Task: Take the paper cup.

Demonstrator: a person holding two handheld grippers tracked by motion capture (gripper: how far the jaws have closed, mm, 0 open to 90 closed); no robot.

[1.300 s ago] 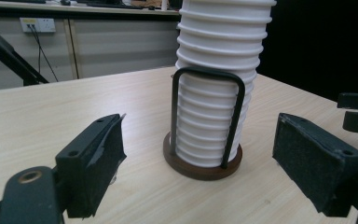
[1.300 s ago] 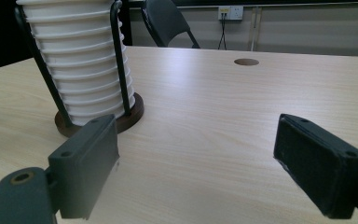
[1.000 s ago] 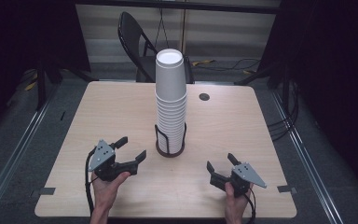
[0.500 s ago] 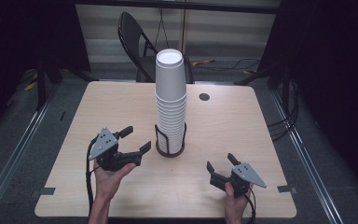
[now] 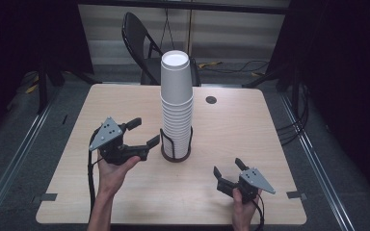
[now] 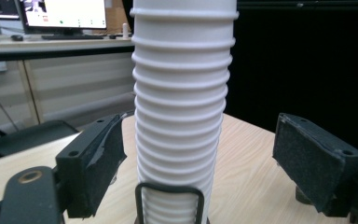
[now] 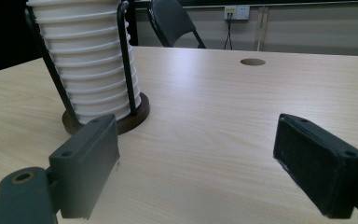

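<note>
The high view is showing the left gripper (image 5: 143, 132) approaching the cup stack (image 5: 176, 108), which is standing in its holder (image 5: 176, 153) mid-table. Its jaws are gaping, empty, with the stack just ahead between them; next, I judge, it needs to close in on one cup. The right gripper (image 5: 228, 170) is idling open near the front edge.

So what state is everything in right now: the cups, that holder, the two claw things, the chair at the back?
Stack of white cups: upright, nested, standing in its holder.
Cup holder: upright on the table, black wire uprights around the stack's lower part.
Left gripper: jaws open, empty, raised off the table, facing the stack.
Right gripper: jaws open, empty, low near the table's front edge.
Folding chair: unfolded, empty, behind the table.
</note>
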